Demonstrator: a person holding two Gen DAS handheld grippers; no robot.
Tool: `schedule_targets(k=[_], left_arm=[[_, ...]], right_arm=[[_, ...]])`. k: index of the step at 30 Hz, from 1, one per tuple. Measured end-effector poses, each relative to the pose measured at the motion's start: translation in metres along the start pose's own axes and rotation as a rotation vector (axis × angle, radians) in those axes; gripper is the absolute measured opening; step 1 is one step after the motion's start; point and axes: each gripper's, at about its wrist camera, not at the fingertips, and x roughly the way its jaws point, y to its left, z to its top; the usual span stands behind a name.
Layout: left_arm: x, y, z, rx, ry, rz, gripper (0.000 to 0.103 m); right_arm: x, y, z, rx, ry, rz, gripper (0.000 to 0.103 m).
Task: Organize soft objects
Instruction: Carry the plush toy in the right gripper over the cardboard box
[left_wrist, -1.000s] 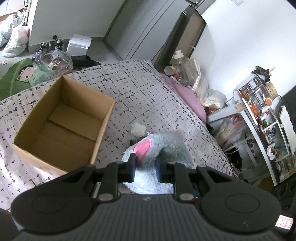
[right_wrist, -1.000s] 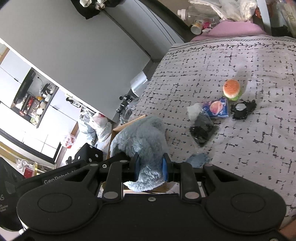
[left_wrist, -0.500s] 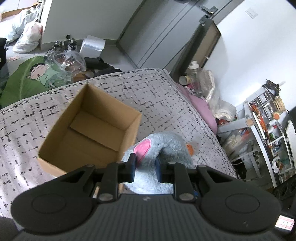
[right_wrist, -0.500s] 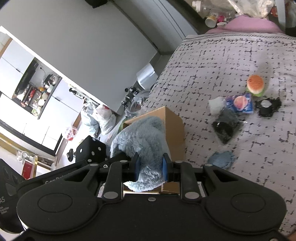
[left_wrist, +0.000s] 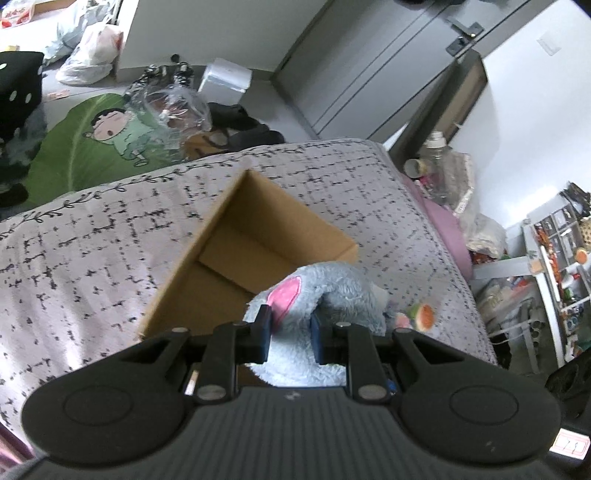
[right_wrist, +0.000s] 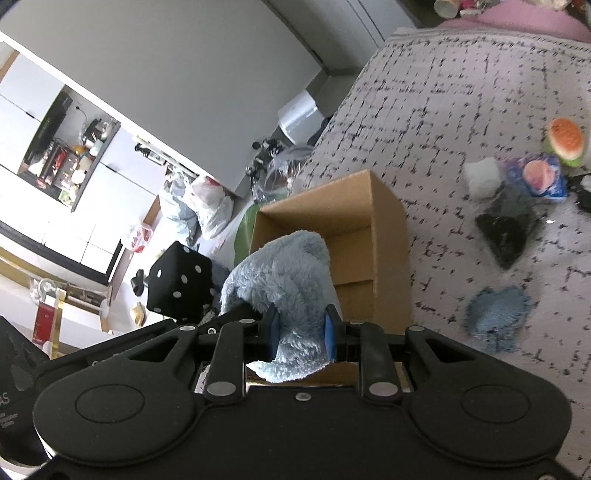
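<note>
Both the left tool (left_wrist: 290, 334) and right tool (right_wrist: 300, 332), clamped on the grey plush (left_wrist: 332, 291), now hang nearer over the cardboard box (left_wrist: 236, 236), so release looks close

Very little can be read. In the right wrist view, at about 8 o'clock near the left edge, the black housing of the other gripper (right_wrist: 11, 402) carries pale lettering cut off by the frame: the capitals "AS", with a smaller line beneath too blurred to make out. In the left wrist view, at about 5 o'clock in the lower right corner, a small red-bordered white label (left_wrist: 569, 447) bears dark figures that look like "71", though they are not sharp. Nothing else is legible.
</note>
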Motion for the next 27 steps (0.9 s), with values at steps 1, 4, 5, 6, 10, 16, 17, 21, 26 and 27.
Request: schedule_targets(k=[1, 4, 5, 6, 10, 16, 17, 21, 26, 27], left_arm=[[0.001, 0.004, 0.001, -0.005, 0.003, 0.006, 0.021], [0.006, 0.014, 0.005, -0.015, 0.017, 0.026, 0.021], [0.008, 0.017, 0.006, -0.021, 0.025, 0.032, 0.021], [0.011, 0.019, 0.006, -0.025, 0.034, 0.039, 0.021], [0.019, 0.026, 0.007, -0.024, 0.055, 0.074, 0.021], [0.024, 0.029, 0.008, -0.019, 0.063, 0.110, 0.021], [0.023, 0.028, 0.008, -0.016, 0.056, 0.121, 0.021], [0.012, 0.021, 0.011, -0.014, 0.014, 0.161, 0.031], [-0.002, 0.014, 0.012, -0.009, -0.016, 0.190, 0.057], [-0.005, 0.013, 0.012, -0.011, -0.023, 0.191, 0.062]], right_arm=[[0.004, 0.001, -0.001, 0.001, 0.007, 0.001, 0.024], [0.017, 0.003, -0.002, 0.006, 0.029, -0.001, 0.024], [0.022, 0.003, -0.003, 0.008, 0.038, -0.006, 0.024], [0.024, 0.004, -0.004, 0.010, 0.044, -0.008, 0.024], [0.036, 0.002, -0.008, 0.024, 0.075, -0.014, 0.024], [0.044, 0.006, -0.008, 0.021, 0.100, -0.018, 0.025], [0.044, 0.007, -0.008, 0.022, 0.106, -0.020, 0.028], [0.037, 0.010, -0.008, 0.014, 0.101, -0.025, 0.030], [0.024, 0.012, -0.009, -0.004, 0.094, -0.012, 0.039], [0.020, 0.012, -0.009, -0.007, 0.087, -0.013, 0.039]])
